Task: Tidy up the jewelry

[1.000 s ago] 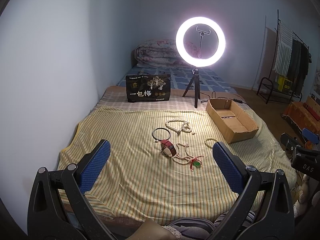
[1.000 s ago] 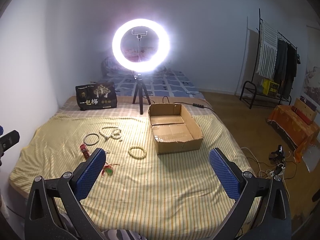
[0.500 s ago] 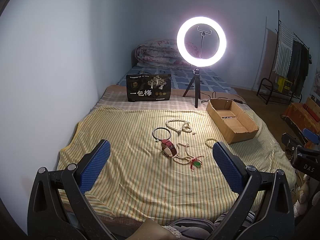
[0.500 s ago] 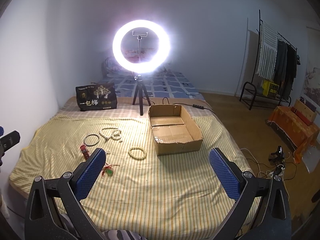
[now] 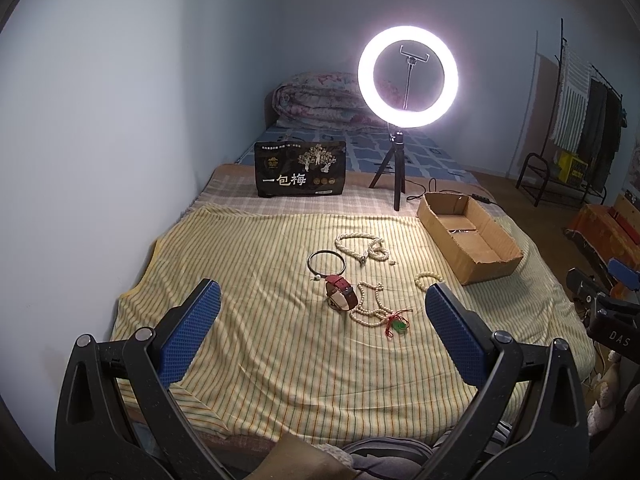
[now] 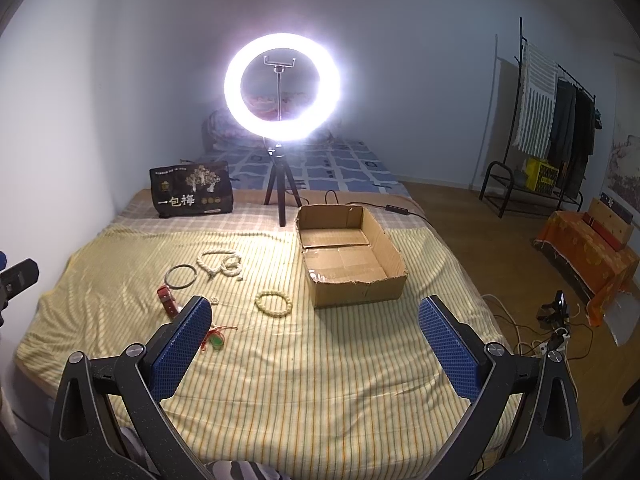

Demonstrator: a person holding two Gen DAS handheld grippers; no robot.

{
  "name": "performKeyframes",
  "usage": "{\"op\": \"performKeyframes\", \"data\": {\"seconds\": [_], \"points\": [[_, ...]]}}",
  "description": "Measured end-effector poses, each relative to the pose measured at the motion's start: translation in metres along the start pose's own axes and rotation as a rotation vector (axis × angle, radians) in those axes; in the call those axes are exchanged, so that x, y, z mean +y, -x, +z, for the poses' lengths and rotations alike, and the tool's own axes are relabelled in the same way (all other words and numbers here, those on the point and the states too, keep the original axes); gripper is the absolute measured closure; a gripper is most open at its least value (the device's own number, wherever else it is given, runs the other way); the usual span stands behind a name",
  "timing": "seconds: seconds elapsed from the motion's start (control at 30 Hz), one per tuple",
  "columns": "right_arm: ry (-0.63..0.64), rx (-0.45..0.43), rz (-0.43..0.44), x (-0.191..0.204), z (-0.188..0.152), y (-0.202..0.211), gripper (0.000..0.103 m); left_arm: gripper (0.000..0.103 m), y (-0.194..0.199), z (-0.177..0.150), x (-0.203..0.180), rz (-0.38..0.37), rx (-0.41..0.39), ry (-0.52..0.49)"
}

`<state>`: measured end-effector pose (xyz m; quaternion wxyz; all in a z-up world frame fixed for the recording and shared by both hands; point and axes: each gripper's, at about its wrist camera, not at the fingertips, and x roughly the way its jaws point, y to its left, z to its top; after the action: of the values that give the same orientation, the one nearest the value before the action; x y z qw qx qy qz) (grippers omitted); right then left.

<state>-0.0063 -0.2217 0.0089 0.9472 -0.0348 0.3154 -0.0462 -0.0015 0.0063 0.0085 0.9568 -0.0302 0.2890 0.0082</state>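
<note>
Both grippers, left gripper (image 5: 322,316) and right gripper (image 6: 314,332), hover wide and empty while the bead strands (image 5: 370,308) (tangled beside the red watch (image 5: 340,295)) lie mid-bed, so one pinch may drag neighbours short of the cardboard box (image 6: 394,276).

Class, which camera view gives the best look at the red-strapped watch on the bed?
The left wrist view: the watch lies unobstructed, with its whole strap visible. In the right wrist view, only part of the red strap shows, smaller and partly hidden behind a finger of the right hand-held gripper.
</note>
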Motion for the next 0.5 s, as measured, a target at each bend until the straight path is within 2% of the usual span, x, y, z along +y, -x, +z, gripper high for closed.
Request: {"op": "performKeyframes", "data": {"seconds": [0.5], "points": [[0.006, 0.044, -0.002, 0.004, -0.001, -0.029, 0.0, 0.0, -0.047, -0.007, 0.017, 0.002, 0.064, 0.021]]}}
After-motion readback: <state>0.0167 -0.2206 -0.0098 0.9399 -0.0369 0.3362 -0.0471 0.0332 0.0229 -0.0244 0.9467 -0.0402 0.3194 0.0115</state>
